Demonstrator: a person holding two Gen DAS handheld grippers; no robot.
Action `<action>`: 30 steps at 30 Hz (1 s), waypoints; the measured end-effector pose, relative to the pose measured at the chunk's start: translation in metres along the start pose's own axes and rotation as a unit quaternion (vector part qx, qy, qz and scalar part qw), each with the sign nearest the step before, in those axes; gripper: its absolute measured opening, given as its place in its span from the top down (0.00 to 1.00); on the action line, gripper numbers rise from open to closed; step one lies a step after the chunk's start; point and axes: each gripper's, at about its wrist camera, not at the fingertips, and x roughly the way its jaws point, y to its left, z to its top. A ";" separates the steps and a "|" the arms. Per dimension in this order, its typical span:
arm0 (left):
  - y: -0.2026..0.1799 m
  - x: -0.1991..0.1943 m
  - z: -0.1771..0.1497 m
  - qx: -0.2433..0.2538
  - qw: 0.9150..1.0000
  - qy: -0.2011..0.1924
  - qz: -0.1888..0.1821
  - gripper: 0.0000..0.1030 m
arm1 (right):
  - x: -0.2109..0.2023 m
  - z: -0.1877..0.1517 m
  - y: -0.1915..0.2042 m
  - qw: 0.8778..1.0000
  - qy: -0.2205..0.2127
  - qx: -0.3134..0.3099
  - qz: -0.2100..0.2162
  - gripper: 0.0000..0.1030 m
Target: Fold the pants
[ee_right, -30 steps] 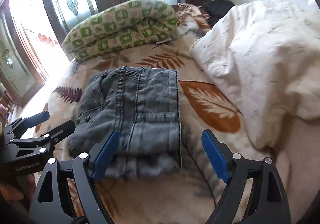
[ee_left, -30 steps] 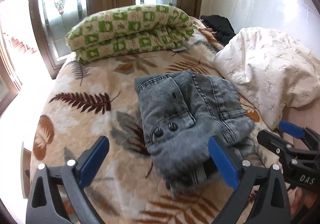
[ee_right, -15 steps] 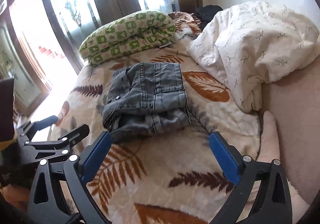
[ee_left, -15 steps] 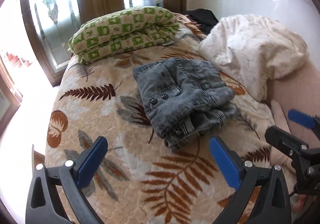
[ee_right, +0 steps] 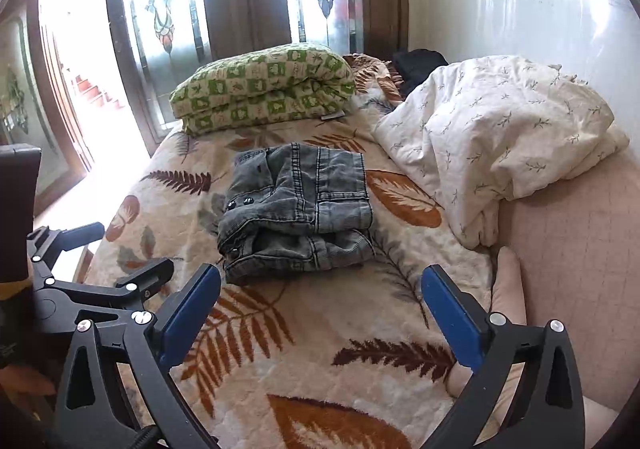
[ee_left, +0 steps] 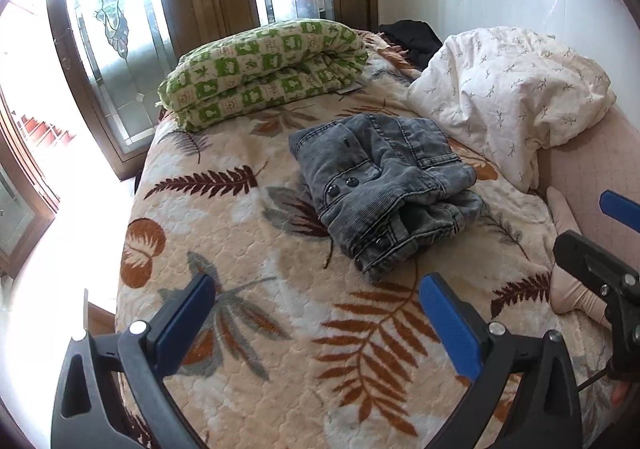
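No readable text, label, brand or number anywhere.

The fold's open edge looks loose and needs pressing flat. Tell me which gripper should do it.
Either could, with a slight edge to the right gripper: the folded pants lie straight ahead of its open jaws. From the left gripper, also open and empty, they sit ahead but off toward the right.
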 end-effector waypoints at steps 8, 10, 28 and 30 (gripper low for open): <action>-0.003 -0.004 -0.003 0.002 1.000 0.005 0.001 0.00 | 0.002 -0.005 0.000 1.000 0.006 0.007 0.003 0.01; -0.003 -0.005 -0.003 0.000 1.000 0.005 0.002 0.00 | 0.000 -0.004 0.000 1.000 0.002 0.007 0.003 0.01; -0.005 -0.007 -0.001 -0.015 1.000 0.005 -0.007 0.00 | -0.002 -0.001 -0.002 1.000 0.000 0.015 0.000 0.01; -0.005 -0.007 -0.001 -0.017 1.000 0.005 -0.005 0.00 | -0.002 -0.001 -0.003 1.000 0.000 0.015 0.000 0.01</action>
